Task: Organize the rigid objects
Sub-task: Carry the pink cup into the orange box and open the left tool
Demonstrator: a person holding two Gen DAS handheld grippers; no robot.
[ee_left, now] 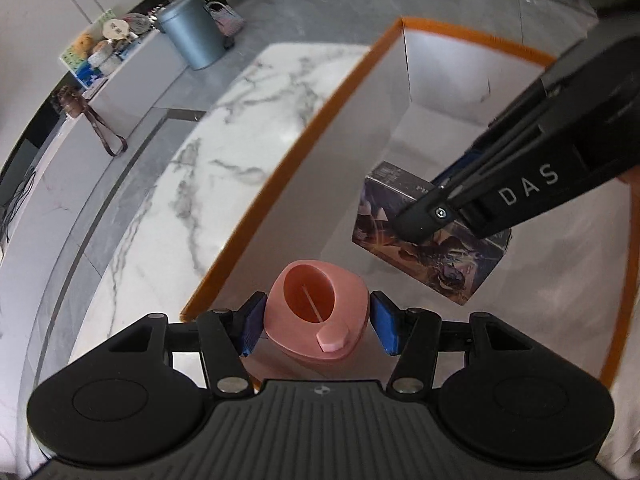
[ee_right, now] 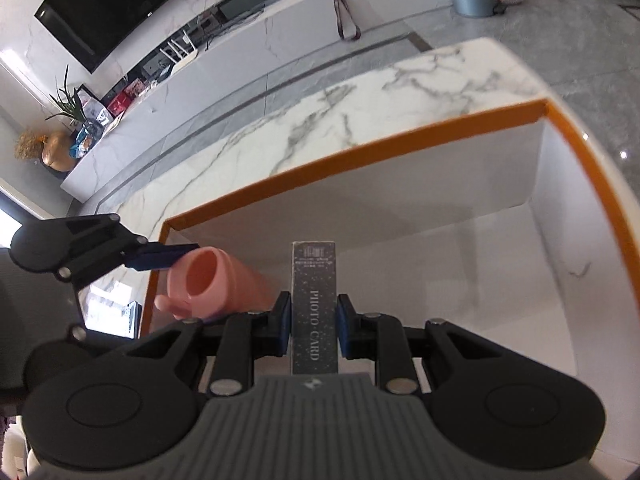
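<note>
Over the orange-rimmed box (ee_left: 288,152) on the marble table (ee_left: 208,152), in the left wrist view, the left gripper (ee_left: 317,322) clasps a pink cup (ee_left: 316,312) between its blue pads, mouth towards the camera; the right gripper (ee_left: 424,216) reaches in from the right, pinching a dark photo card box (ee_left: 432,264) inside the white interior. In the right wrist view, the right gripper (ee_right: 310,320) grips the photo card box (ee_right: 314,300) edge-on above the box floor; the pink cup (ee_right: 208,284) hangs at left, just inside the orange rim (ee_right: 360,148).
</note>
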